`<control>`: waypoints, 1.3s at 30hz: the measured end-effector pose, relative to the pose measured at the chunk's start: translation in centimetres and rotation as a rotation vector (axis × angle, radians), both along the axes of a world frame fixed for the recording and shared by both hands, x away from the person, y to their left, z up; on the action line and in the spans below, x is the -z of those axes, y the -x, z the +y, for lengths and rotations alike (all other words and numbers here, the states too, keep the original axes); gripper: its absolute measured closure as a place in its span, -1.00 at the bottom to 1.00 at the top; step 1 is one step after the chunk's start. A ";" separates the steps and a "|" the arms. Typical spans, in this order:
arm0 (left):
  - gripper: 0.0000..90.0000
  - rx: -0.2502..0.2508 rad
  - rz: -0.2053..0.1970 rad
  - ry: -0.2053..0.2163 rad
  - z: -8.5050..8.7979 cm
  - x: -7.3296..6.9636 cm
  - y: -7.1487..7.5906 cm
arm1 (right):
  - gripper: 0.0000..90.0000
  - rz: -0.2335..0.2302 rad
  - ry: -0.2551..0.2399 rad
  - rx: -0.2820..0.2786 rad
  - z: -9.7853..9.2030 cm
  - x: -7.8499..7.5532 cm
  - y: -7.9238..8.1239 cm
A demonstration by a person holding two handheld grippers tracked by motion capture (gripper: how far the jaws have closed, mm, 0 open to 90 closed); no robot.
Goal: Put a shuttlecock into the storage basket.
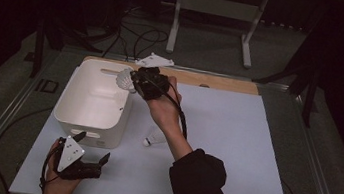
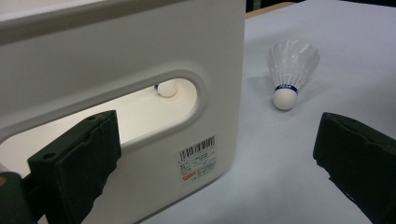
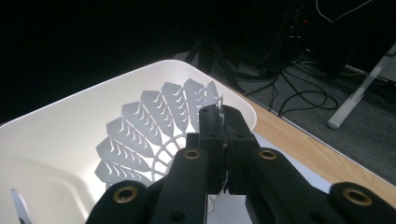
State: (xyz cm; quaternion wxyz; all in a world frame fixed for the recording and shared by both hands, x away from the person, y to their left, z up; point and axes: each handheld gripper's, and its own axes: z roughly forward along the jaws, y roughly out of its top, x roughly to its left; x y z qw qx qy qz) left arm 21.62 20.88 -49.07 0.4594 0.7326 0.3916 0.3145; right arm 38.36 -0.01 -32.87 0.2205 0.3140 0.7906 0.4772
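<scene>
In the high view the right gripper (image 1: 134, 79) sits just above centre, at the far right rim of the white bin (image 1: 92, 101). Its jaws are pinched together on the feather skirt of a shuttlecock (image 1: 125, 78), which hangs over the bin's far right corner. In the right gripper view the same gripper (image 3: 219, 119) fills the lower middle, its jaws clamped on the skirt's edge; the shuttlecock (image 3: 149, 133) fans out to the left of centre above the bin (image 3: 60, 140).

The left gripper (image 1: 91, 154) lies at the lower left of the high view, on the white mat (image 1: 225, 134) just before the bin's near wall, jaws wide apart with nothing between them.

A second shuttlecock (image 1: 153, 139) lies on the mat at centre, right of the bin. In the left gripper view it (image 2: 288, 74) is at the upper right, with a blue band whose white writing is too small to read. A third shuttlecock's cork (image 2: 166, 88) shows through the bin's handle slot. A barcode label (image 2: 198, 158) with red and black print, unreadable, sits on the bin (image 2: 140, 51) wall below the slot.
</scene>
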 end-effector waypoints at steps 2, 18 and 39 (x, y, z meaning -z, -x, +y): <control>-0.97 0.000 0.000 0.000 0.0 0.0 0.0 | 0.96 0.001 -0.001 0.000 0.0 0.0 0.0; -0.97 0.003 0.003 0.002 0.0 0.0 0.0 | 0.96 0.013 -0.026 -0.027 1.2 0.0 0.0; -0.97 0.002 -0.004 -0.005 0.2 -0.1 0.1 | -0.26 0.050 -0.045 -0.081 2.3 0.2 -0.1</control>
